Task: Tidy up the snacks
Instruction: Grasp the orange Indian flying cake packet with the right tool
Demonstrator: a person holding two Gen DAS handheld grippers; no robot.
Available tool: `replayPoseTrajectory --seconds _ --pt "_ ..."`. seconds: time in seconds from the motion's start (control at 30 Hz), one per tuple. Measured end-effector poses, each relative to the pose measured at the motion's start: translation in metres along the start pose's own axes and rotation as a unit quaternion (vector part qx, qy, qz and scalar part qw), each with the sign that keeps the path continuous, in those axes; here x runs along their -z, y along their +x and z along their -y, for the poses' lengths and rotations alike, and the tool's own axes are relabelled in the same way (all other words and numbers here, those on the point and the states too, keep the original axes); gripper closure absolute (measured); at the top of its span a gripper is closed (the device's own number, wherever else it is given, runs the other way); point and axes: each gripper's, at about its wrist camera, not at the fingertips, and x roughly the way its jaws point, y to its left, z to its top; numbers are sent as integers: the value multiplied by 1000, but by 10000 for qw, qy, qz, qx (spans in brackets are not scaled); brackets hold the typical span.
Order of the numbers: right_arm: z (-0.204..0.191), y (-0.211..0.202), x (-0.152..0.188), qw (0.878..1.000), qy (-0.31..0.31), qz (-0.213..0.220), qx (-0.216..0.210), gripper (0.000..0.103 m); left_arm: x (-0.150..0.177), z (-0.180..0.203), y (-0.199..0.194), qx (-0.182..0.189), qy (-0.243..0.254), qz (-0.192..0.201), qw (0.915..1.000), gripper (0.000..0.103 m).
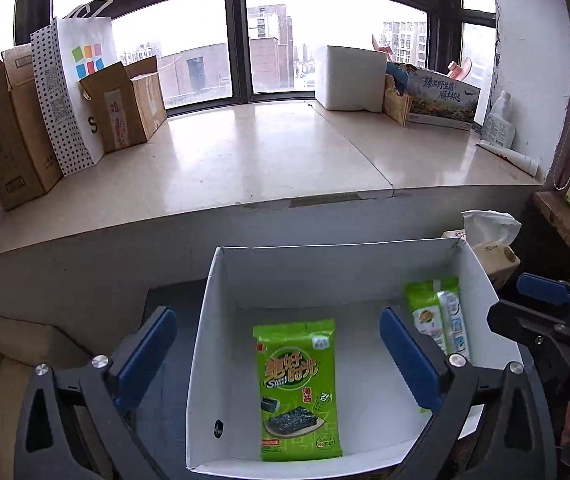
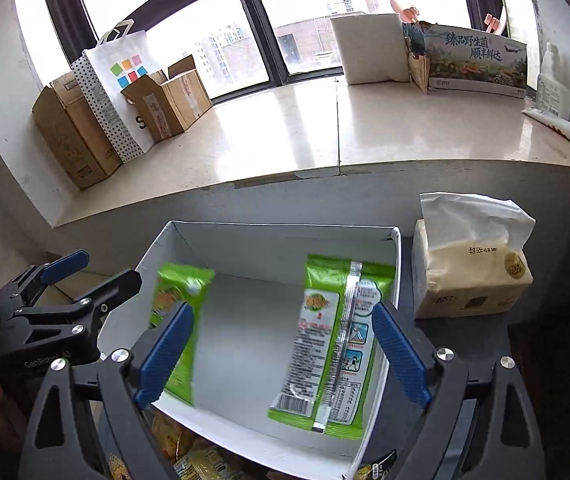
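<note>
Left wrist view showed the left hand-held gripper spread wide above a white box, nothing between its blue pads. One green seaweed packet lay flat on the box floor, face up, and a second seaweed packet leaned against the right wall. From the right wrist view the right hand-held gripper was likewise spread and empty, that second packet lying back side up just beneath it, barcode toward the camera.

Both packets looked to be in the box, so the likely trouble lay in the next pick. More snacks — yellow wrappers — were half hidden under the box's near edge, and a reach for them could catch the thin cardboard rim and drag or tip the box. The two hand-held grippers were close together over the same opening; a careless swing might knock one against the other. The leaning packet could slide flat or ride up the wall if bumped, taking space meant for later items. A tissue pack sat just beside the box on the dark surface and might be nudged by the right hand-held gripper.
</note>
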Motion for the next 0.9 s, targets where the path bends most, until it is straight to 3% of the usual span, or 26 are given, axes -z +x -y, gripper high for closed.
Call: replayPoseTrajectory --seconds 0.13,0.27,0.3,0.4,0.47,0.6,0.77,0.9 --pt "3 -6 4 9999 93 7 54 9 5 -4 -10 40 4 215 9998 0" --pt "4 -28 3 9991 133 392 -1 8 10 -6 -37 154 -93 457 9988 0" --pt "4 -38 5 9983 130 558 -113 0 14 -5 -46 193 -58 530 9984 0" --pt "0 -72 17 9936 58 1046 -417 0 27 4 -70 236 116 340 9991 0" --pt "-3 -92 30 9924 51 1148 -448 0 42 12 -90 332 218 257 9989 0" --pt "-8 -128 70 9897 -29 1170 -826 0 86 25 -134 456 234 193 9985 0" --pt "-3 -158 138 9921 -47 1106 -583 0 155 34 -177 886 -41 184 9959 0" --pt "17 -157 192 9946 524 607 -654 0 199 38 -184 1244 -375 -171 9914 0"
